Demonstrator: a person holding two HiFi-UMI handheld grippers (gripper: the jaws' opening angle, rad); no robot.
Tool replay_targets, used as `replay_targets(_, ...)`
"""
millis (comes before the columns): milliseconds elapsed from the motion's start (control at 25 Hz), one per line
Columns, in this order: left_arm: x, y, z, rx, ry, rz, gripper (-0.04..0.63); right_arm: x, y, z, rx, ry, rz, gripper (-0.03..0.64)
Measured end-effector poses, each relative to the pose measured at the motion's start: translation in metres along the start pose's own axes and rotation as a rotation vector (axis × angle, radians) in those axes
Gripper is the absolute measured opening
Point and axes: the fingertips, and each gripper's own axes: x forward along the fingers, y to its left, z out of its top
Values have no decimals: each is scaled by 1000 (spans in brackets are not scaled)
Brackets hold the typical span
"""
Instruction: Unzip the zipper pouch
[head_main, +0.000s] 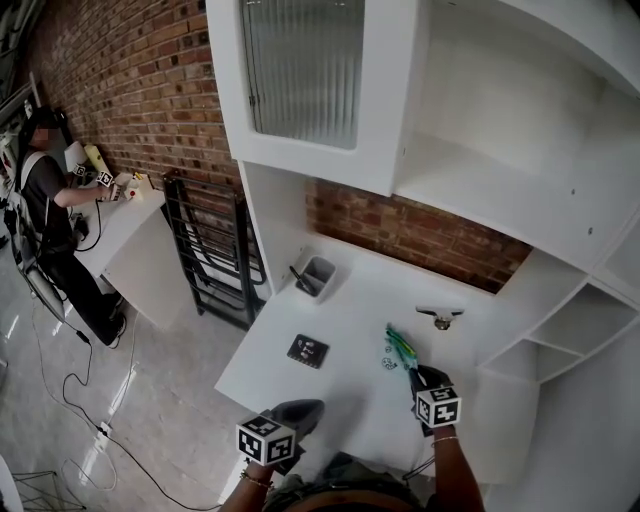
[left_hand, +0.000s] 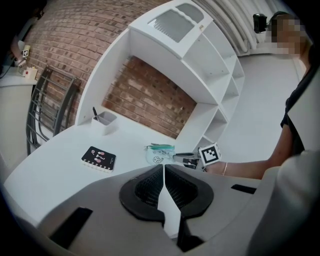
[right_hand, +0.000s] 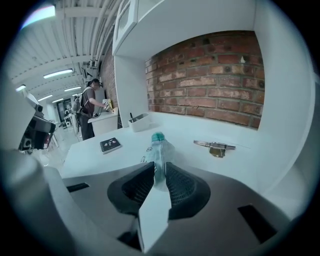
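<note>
The zipper pouch (head_main: 400, 350) is clear with a teal zip strip and lies on the white tabletop (head_main: 350, 310), right of centre. In the right gripper view the pouch (right_hand: 159, 147) runs away from me, and its near end sits between the pads. My right gripper (head_main: 413, 375) is shut on that near end. In the left gripper view the pouch (left_hand: 160, 152) shows ahead with the right gripper's jaws on its right end. My left gripper (head_main: 300, 410) hangs at the table's front edge, shut and empty, well left of the pouch.
A black notebook (head_main: 308, 350) lies left of the pouch. A white bin (head_main: 317, 273) with a pen stands at the back left. A metal clip (head_main: 440, 317) rests behind the pouch. White shelves (head_main: 570, 320) rise to the right, a black rack (head_main: 215, 250) stands left of the table.
</note>
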Motion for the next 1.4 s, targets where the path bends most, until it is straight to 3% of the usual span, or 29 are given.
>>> replay_targets(600,-14,-20,-21,28,19,-65,11,-56,18,-16,73,-62,-86,58)
replay_targets(840,-30,-23,-21,67,-19,-24,11,-84,36,-9,100,-126,-103,55)
replay_targets(1160,-64,-24,-17,125,-70,-2,11,-128,78,9,140,-248,-124,0)
replay_targets(1400,-79,-23,-10,176,-93,12,11,-150,101,17,102,-297,-175,0)
